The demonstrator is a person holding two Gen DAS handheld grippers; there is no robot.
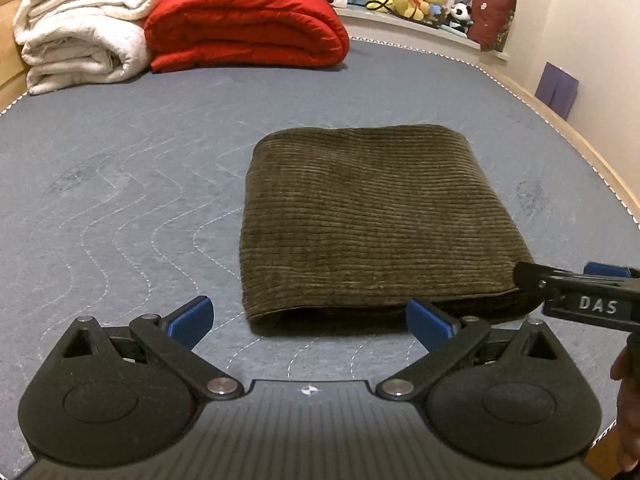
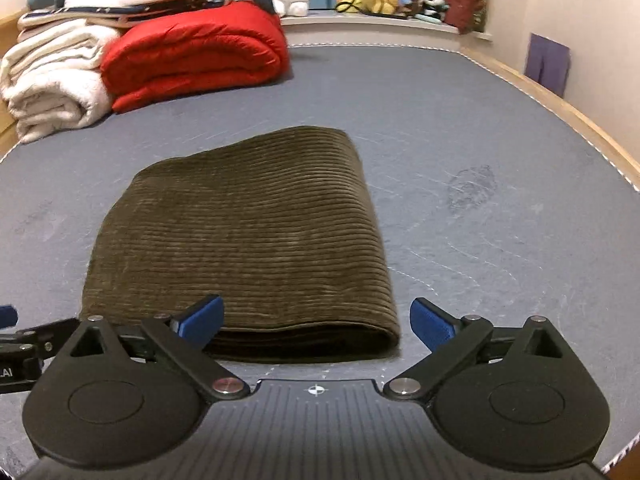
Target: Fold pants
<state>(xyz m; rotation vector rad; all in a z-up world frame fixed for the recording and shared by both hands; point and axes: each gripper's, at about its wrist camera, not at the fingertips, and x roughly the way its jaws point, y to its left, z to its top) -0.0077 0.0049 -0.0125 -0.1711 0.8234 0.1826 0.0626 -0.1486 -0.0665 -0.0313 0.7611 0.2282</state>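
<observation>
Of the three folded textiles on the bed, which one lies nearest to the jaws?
The olive-brown ribbed corduroy pants, just ahead; the red quilt and white blanket lie far behind.

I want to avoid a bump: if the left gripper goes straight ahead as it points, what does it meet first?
Probably the near edge of the folded pants, though depth is unclear. The left gripper is open and empty.

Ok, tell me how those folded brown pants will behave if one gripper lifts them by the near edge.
The pants are probably floppy: loose stacked layers show at the near edge, so they would likely unfold. The ribbed cloth looks grippy, not slippery.
</observation>
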